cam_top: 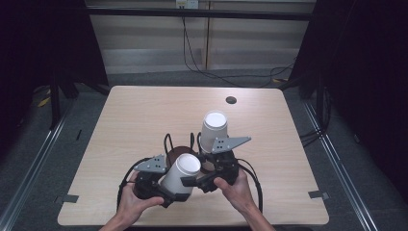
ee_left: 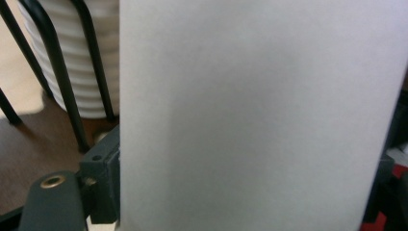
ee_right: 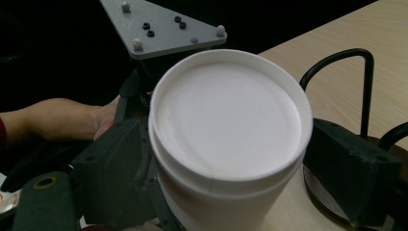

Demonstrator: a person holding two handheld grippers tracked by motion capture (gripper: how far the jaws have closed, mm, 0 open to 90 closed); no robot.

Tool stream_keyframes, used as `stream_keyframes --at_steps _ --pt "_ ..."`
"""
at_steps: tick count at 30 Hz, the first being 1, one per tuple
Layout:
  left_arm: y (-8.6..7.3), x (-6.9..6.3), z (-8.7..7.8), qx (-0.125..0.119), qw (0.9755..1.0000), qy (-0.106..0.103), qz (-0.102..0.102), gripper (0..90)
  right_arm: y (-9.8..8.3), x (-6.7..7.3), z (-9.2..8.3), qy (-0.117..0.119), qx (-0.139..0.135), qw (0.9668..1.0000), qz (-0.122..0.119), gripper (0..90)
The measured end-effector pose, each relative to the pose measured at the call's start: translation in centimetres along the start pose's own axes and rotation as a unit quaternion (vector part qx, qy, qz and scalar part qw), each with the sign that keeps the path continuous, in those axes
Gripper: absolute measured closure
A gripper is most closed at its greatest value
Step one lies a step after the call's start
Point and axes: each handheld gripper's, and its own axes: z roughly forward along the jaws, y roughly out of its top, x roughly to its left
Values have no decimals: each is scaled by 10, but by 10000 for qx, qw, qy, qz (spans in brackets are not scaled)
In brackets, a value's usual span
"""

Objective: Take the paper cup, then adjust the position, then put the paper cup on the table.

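The bench (cam_top: pixel 144 115) is a pale wood-grain top with a small dark round hole (cam_top: pixel 231 100) near its far edge. Dark floor surrounds it, and black cables (cam_top: pixel 202 67) run along the floor by the back wall.

Near the front centre of the bench stands a dark round base (cam_top: pixel 179 153) carrying black wire loops (cam_top: pixel 168 142). A stack of white paper cups (cam_top: pixel 213 131) stands bottom-up at the rack, its ribbed rims visible behind the wire loops in the left gripper view (ee_left: pixel 77 62). The stack lies just beyond both tools and borders the space ahead of them.

The single white paper cup (cam_top: pixel 180 172) is held above the front of the bench, between the two tools and in front of the rack. It is tilted, with its closed bottom facing up and away from the person. In the right gripper view the recessed bottom disc (ee_right: pixel 226 113) faces the camera.

The left hand-held gripper (cam_top: pixel 161 185) is clamped on the side wall of this cup (ee_left: pixel 260 115), with dark jaw parts at either side of the wall.

The right hand-held gripper (cam_top: pixel 207 179) sits just beside the same cup; its dark jaw blocks flank the cup near the bottom end. Whether they press on it cannot be determined.
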Motion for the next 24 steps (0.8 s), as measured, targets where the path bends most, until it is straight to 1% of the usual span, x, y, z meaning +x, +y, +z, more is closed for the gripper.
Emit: stream_keyframes --at_steps 1,2,4,6,7,8,9,10,13,15,16,18,19,20,22,23,24 --pt "0 0 0 0 10000 0 0 172 0 0 0 0 0 10000 0 141" --pt "1 1 -1 94 10000 -25 -11 172 -1 0 -2 16 26 10000 -28 141" --pt "1 1 -2 111 9999 -14 8 172 -1 -1 -2 48 42 10000 -14 141" --pt "2 1 -3 163 9998 -63 3 172 -3 -3 -3 144 72 9999 -23 140" --pt "2 1 -4 195 9998 -76 11 171 -4 -4 -4 79 137 9999 -31 140" --pt "3 0 -5 247 9997 -7 73 171 -4 -4 -4 79 137 9999 -31 140" --pt "3 0 -7 262 9996 24 85 171 -4 -4 -5 73 169 9998 -25 141" --pt "3 0 -8 271 9996 -7 63 171 -4 -4 -6 43 188 9998 -23 141" --pt "2 2 -9 404 9992 33 67 171 -4 -5 -8 -3 214 9998 -54 141" --pt "1 2 -10 507 9986 112 48 171 -4 -5 -9 -49 269 9996 -112 141" --pt "2 1 -12 563 9981 216 92 170 -6 -5 -11 -79 322 9993 -189 140" --pt "3 1 -13 586 9980 229 91 171 -6 -5 -11 -45 345 9992 -199 141" --pt "3 1 -14 619 9977 250 83 171 -7 -6 -11 -7 391 9989 -244 140" --pt "3 2 -14 655 9975 253 73 171 -7 -6 -11 -46 387 9990 -235 140" --pt "3 4 -15 782 9965 271 71 171 -8 -7 -12 -19 409 9988 -268 141" --pt "3 5 -14 813 9964 240 46 171 -8 -7 -11 -110 484 9983 -297 141" --pt "3 6 -13 869 9959 234 71 171 -9 -6 -11 -127 520 9980 -334 140"
